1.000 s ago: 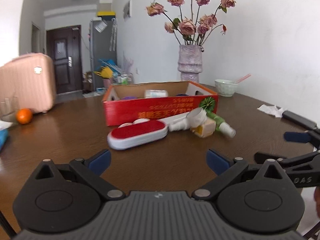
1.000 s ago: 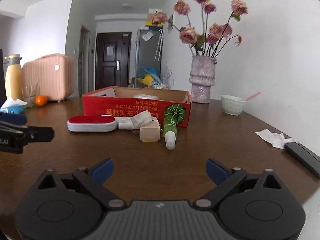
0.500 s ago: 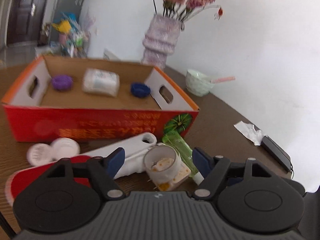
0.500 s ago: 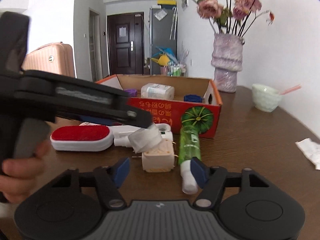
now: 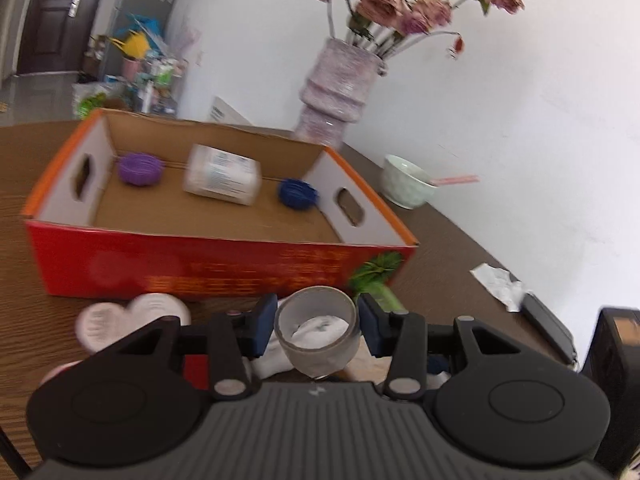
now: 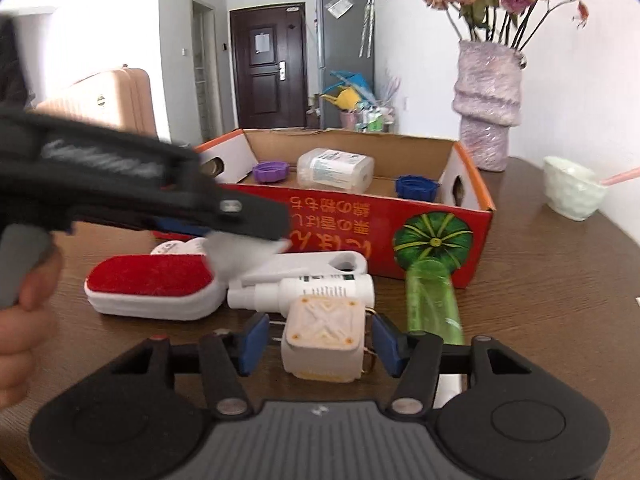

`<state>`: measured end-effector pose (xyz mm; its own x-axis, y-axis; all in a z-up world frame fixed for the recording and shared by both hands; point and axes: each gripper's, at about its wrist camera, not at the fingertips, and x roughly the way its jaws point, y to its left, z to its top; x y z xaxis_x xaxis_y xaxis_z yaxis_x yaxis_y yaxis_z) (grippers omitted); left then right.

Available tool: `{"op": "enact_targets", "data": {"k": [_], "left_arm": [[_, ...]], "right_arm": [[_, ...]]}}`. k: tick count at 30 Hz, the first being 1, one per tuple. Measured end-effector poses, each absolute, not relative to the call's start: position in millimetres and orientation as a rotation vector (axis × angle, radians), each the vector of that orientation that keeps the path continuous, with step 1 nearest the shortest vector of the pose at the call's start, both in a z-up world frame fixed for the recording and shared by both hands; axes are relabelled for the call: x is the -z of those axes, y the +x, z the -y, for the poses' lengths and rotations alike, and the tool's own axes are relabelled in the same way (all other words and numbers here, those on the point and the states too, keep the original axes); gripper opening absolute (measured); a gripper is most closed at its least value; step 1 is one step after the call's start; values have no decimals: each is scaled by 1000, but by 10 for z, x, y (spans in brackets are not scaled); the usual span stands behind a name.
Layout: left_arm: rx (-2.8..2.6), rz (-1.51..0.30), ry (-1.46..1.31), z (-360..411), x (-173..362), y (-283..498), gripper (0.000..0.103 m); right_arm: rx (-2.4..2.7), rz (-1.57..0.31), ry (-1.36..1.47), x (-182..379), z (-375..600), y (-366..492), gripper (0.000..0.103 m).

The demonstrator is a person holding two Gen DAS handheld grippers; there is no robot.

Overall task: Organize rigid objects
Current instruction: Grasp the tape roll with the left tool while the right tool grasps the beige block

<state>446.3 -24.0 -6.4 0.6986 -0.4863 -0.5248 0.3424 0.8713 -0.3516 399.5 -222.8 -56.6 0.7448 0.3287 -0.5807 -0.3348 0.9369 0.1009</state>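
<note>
Tape roll (image 5: pixel 316 330) is clamped in the left tongs (image 5: pixel 317 323), lifted just before the red box (image 5: pixel 224 256), which lies straight ahead. Cream block (image 6: pixel 322 338) sits on the worktop (image 6: pixel 540 300) between the half-open right tongs (image 6: pixel 316 340), pads not yet touching.

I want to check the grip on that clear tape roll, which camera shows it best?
The left wrist view. There the tape roll sits face-on between the left tool's blue pads, its open ring plain to see. In the right wrist view the left tool covers most of it, leaving only a blurred pale patch.
</note>
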Motion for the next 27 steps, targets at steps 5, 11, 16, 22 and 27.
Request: {"op": "enact_targets", "data": {"k": [5, 11, 16, 22, 27], "left_arm": [[410, -629, -191, 89, 19, 4189, 45], [358, -534, -114, 9, -76, 3594, 45], [308, -462, -67, -4, -101, 2993, 45], [199, -393, 14, 37, -47, 2358, 45], [151, -350, 40, 11, -68, 1952, 45]], "right_arm": [[-358, -670, 114, 560, 2333, 4003, 48], [-312, -606, 105, 496, 2336, 3553, 41], [-286, -565, 47, 422, 2314, 3077, 41], [-264, -430, -22, 227, 2227, 2353, 41], [-270, -359, -16, 116, 2266, 1882, 41]]}}
